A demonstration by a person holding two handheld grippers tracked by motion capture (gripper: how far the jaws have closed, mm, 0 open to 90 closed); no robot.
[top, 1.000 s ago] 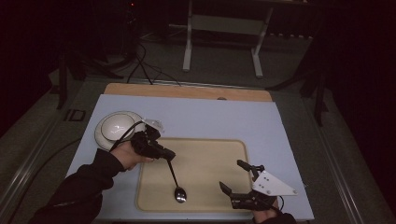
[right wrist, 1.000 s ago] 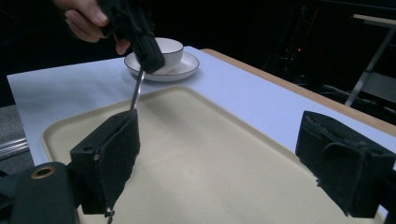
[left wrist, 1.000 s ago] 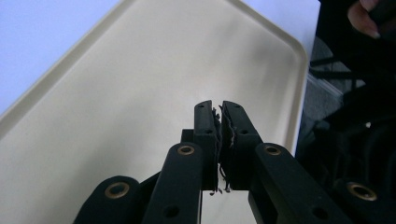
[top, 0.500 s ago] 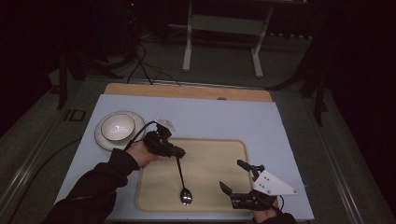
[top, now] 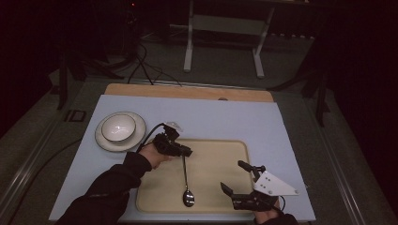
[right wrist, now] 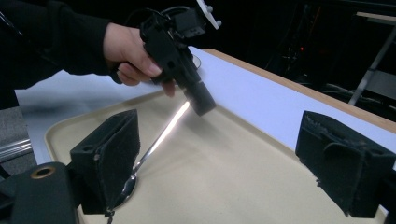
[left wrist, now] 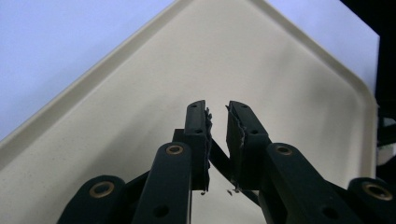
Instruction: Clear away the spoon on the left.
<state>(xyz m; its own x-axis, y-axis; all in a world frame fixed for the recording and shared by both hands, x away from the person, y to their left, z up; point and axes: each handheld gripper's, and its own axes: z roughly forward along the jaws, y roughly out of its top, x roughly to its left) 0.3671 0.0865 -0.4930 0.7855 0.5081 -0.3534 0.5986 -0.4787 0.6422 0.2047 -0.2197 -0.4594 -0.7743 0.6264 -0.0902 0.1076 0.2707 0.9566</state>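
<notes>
A metal spoon (top: 184, 176) lies on the beige tray (top: 234, 143), its bowl toward the near edge. My left gripper (top: 187, 152) is at the handle's far end. In the left gripper view its jaws (left wrist: 217, 109) have just been opening; a gap shows between the pads, and the dark handle (left wrist: 218, 161) crosses low between them. The right gripper view shows the spoon (right wrist: 159, 137) running from the left gripper (right wrist: 203, 102) down to the tray. My right gripper (top: 233, 176) rests at the tray's near right corner, open wide and holding nothing (right wrist: 224, 154).
A white bowl (top: 118, 127) sits on a plate (top: 110, 143) at the left of the pale blue mat (top: 263, 122). A wooden strip (top: 187, 91) edges the table's far side. Beyond it stand a metal frame and cables on the floor.
My left hand has moved right and down, away from the bowl, bringing the spoon lower over the tray. The right gripper has stayed put.
</notes>
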